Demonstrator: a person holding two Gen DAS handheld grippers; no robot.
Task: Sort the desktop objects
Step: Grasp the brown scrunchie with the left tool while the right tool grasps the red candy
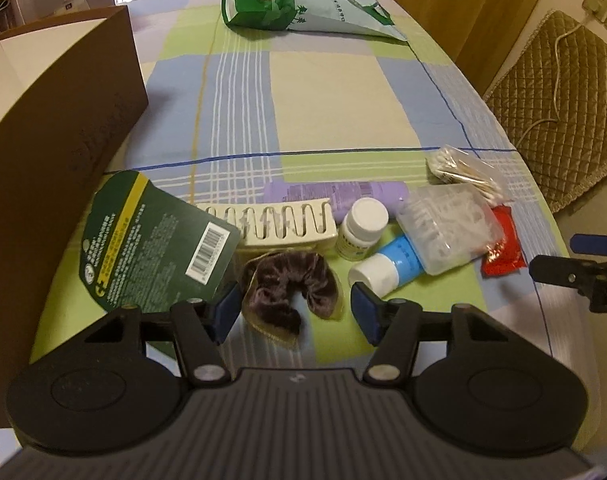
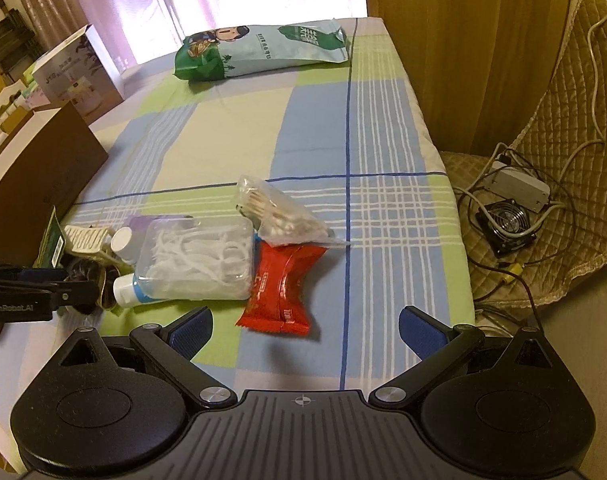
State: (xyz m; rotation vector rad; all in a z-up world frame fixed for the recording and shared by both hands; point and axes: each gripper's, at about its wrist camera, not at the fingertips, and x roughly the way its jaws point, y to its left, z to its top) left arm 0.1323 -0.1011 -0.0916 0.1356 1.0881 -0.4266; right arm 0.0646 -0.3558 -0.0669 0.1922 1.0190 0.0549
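Item: brown velvet scrunchie (image 1: pixel 289 294), lower centre of the left wrist view, lying on the checked cloth of the worktop (image 1: pixel 323 92). The left hand-held gripper (image 1: pixel 297 312) straddles it, jaws partly open, pads to either side and not pressing; nothing is held.

Neighbours, crowded: cream hair claw (image 1: pixel 279 228) touching behind the scrunchie; dark green card pack (image 1: pixel 151 240) at left, its edge just beside the left pad; blue tube with a white cap (image 1: pixel 387 270) just beside the right pad; white-capped bottle (image 1: pixel 361 228); purple tube (image 1: pixel 335 194); clear box of floss picks (image 2: pixel 199 260); bag of cotton swabs (image 2: pixel 275 212); red sachet (image 2: pixel 281 294).

Right hand-held gripper (image 2: pixel 305 330): jaws wide open, empty, hovering just short of the red sachet at lower centre of its view.

Receptacle, probable: brown box (image 1: pixel 63 120), left edge.

Hazards: closing jaws may catch the tube cap or card edge along with the scrunchie; soft fabric may bunch and slip; a lift may drag the hair claw.
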